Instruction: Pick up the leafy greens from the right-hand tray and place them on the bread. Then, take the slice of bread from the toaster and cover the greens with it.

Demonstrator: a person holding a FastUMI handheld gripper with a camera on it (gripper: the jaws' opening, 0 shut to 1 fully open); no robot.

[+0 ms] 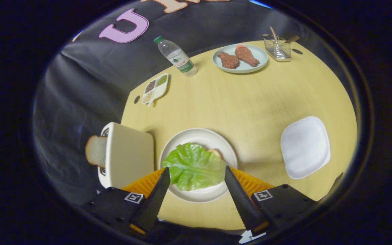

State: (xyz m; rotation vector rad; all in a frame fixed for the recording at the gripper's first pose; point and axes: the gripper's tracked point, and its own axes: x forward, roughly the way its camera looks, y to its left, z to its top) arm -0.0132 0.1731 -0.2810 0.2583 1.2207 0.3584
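One lettuce leaf [194, 165] was found laid on bread [215, 153] on one plate [199, 136]; one slice [96, 150] stood in the toaster [129, 153]. The gripper [196, 173] was spread apart, holding nothing.

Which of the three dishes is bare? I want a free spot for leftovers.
The square white tray, right of the open tool. The round plate holds lettuce on bread; the far blue plate holds meat pieces.

The leafy greens [194, 166] lie on the bread [215, 153] (mostly hidden) on a plate [197, 136], between the parted gripper [197, 173] fingers; toaster [128, 154] left, tray [305, 147] right, apparently bare.
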